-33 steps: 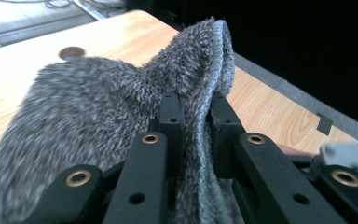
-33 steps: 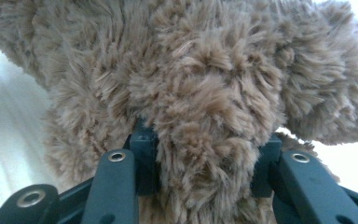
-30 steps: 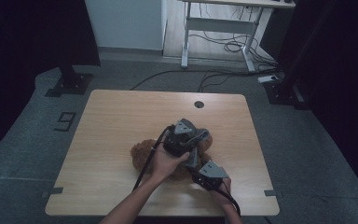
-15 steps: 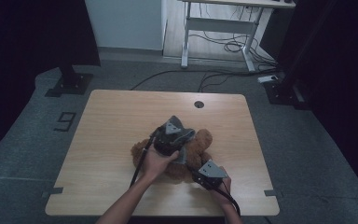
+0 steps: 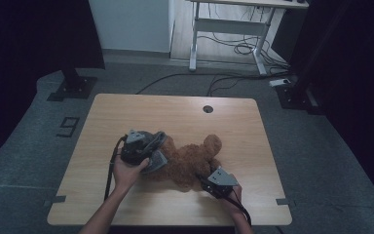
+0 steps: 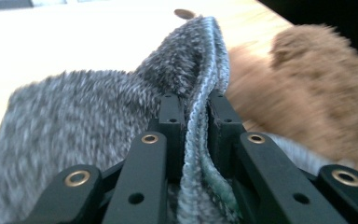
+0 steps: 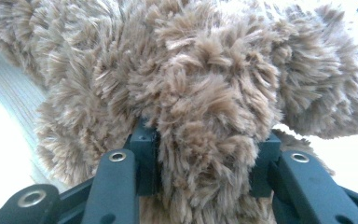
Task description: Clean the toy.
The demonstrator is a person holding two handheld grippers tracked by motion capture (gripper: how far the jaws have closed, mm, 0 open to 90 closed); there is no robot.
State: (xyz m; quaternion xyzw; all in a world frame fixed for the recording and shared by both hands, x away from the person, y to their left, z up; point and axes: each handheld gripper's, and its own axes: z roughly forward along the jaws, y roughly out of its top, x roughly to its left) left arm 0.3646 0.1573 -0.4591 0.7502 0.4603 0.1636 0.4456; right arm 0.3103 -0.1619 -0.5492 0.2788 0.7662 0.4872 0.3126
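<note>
Undressing the brown plush bear (image 5: pixel 190 163) appears to be the step in hand: it lies near the middle of the wooden table (image 5: pixel 175 109), toward the near edge, with a grey knitted garment (image 6: pixel 88 116) at its left end. In the left gripper view, the left gripper (image 6: pixel 196 116) has its jaws pinched tight on the garment's ribbed hem. In the right gripper view, the right gripper (image 7: pixel 205 149) is clamped on a thick tuft of the bear's fur, anchoring the toy at its near right side. Judging from this, the garment is partly off, and the next move calls for a steady pull leftward on the hem while the right grip holds firm so the bear does not slide along.
</note>
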